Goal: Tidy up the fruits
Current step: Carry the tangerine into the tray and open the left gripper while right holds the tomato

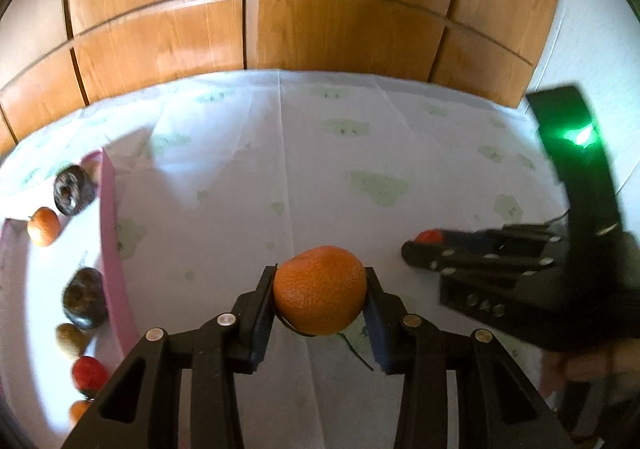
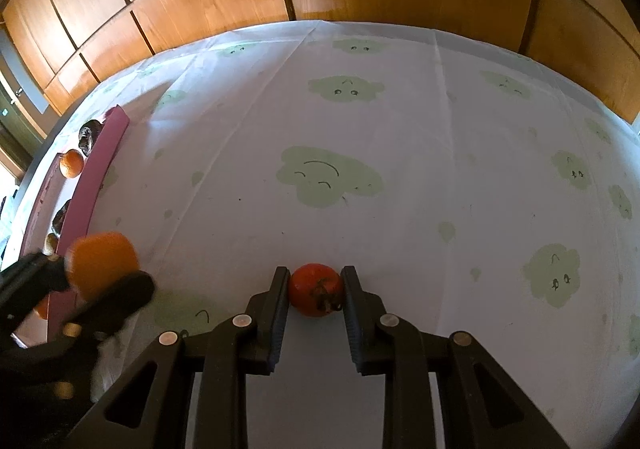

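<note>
The left gripper (image 1: 320, 291) is holding a mandarin (image 1: 320, 289) between its pads, lifted above the surface (image 1: 320, 169), with a thin stem trailing below it. The right gripper (image 2: 316, 291) is clamping a small red-orange fruit (image 2: 316, 289) that is sitting on the cloud-printed cloth, its dried calyx facing the camera; being nearly round, it is showing no clear long axis. To the left a pink tray (image 1: 114, 249) is lying with its wall between the open cloth and the fruit already inside: another mandarin (image 1: 43, 226), two dark wrinkled fruits (image 1: 74, 191), a brownish one, possibly a kiwi (image 1: 70, 341), and a red fruit (image 1: 89, 371). Wooden cabinet doors (image 1: 320, 9) are standing behind.
</note>
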The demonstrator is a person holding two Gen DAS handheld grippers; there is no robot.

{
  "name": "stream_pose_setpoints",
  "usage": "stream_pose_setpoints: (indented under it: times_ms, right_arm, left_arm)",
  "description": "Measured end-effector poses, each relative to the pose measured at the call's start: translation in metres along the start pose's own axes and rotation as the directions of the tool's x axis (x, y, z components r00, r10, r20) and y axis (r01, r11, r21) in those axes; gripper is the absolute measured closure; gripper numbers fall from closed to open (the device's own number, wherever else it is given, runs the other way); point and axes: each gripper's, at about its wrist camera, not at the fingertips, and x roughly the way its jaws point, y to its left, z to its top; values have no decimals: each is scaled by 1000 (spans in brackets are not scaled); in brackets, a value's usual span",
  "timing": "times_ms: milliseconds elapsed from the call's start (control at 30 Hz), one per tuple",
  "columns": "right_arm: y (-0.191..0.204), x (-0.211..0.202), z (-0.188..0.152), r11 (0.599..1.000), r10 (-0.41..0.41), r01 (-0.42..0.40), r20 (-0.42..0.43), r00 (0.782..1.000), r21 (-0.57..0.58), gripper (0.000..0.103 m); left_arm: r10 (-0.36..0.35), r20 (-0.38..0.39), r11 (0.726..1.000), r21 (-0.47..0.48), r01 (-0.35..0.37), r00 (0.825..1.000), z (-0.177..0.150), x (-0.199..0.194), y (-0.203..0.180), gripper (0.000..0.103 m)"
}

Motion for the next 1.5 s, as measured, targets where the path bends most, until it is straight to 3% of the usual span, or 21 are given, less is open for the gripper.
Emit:
stream_pose_setpoints:
  times_ms: [533,767,933,1033,1233,1333,1433,1500]
  right_arm:
    - [5,-3,-16,999,-29,32,120,992,-24,77]
    - [9,-3,-24,997,-48,57,176,983,-48,77]
    - [8,-2,-23,997,-46,55,182,982,-46,77]
    - [9,-2,-24,997,-47,56,186,981,-46,77]
    - [7,-3,-27,998,-38,46,193,980,-38,77]
    - [6,-3,-27,999,-34,42,196,980,-35,77]
    - [6,-4,-28,999,-32,40,198,980,-33,77]
    - [5,-4,-28,999,-31,38,199,980,-33,77]
  left_arm:
    - [11,110,1000,-21,-9,994,13,-57,7,62]
    - [47,118,997,-69,-39,992,10,-69,31,62]
    - [81,115,986,-154,-62,990,6,-78,69,62]
    - [118,112,968,-235,-89,987,2,-88,104,62]
    - [208,50,877,-451,-164,977,-14,-97,192,62]
    - [217,6,841,-509,-184,976,-21,-89,215,62]
    - [183,-33,811,-560,-170,983,-23,-75,228,62]
    - [168,-53,805,-569,-168,984,-20,-65,228,62]
